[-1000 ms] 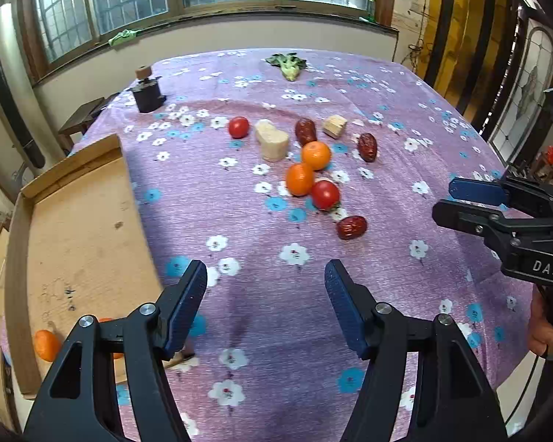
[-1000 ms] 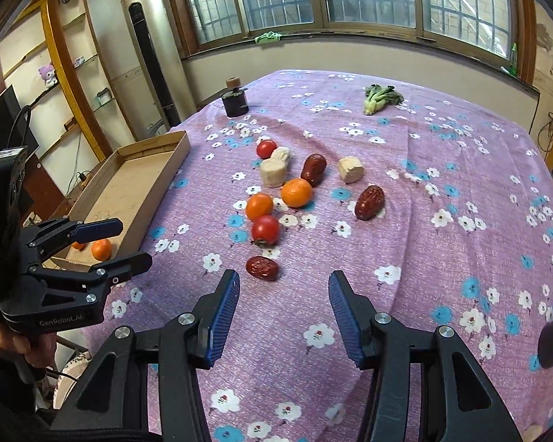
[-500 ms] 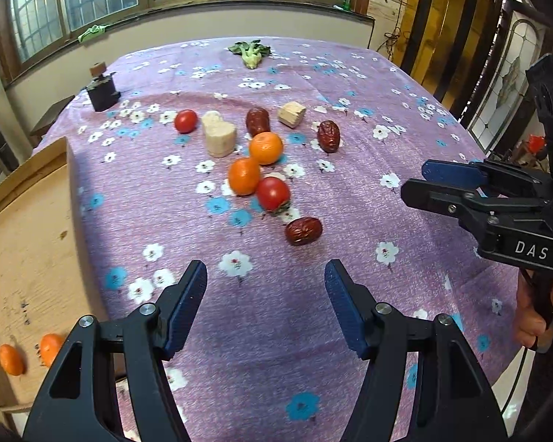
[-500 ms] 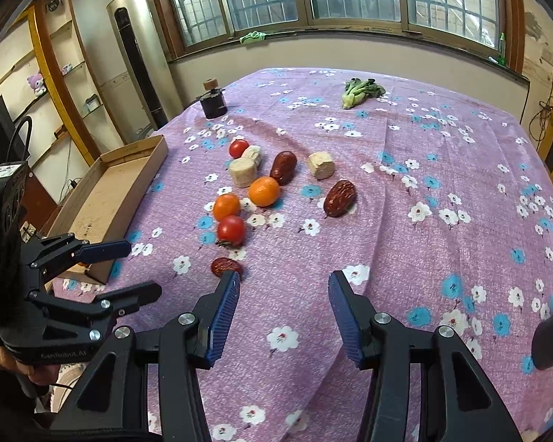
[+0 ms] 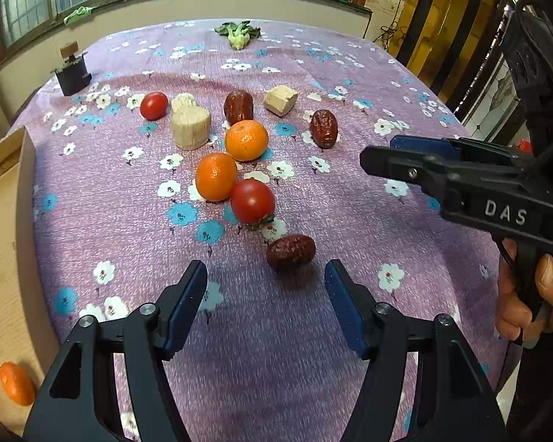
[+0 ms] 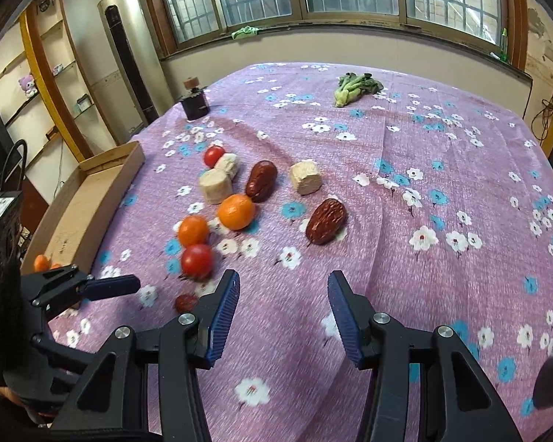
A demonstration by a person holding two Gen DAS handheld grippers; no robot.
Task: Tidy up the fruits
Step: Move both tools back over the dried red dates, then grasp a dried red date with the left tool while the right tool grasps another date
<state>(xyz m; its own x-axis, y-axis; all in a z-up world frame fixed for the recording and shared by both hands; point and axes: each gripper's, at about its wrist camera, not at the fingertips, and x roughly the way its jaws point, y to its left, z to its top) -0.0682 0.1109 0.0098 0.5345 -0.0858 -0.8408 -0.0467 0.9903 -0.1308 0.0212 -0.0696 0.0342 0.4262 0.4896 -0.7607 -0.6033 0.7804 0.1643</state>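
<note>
prog: early, 2 oranges (image 5: 14, 388) in box (image 5: 3, 276) | left: fruit pile, nearest date (image 5: 290, 252) just ahead of L gripper (image 5: 265, 294) fingers | L+R gripper (image 6: 284, 305): both released, empty

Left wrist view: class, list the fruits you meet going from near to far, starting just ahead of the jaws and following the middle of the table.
Nearest date → tomato → near orange → far orange → far dark date.

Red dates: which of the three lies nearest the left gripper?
The wrinkled red date just ahead of the open left gripper, below the tomato. The other two lie farther back.
</note>
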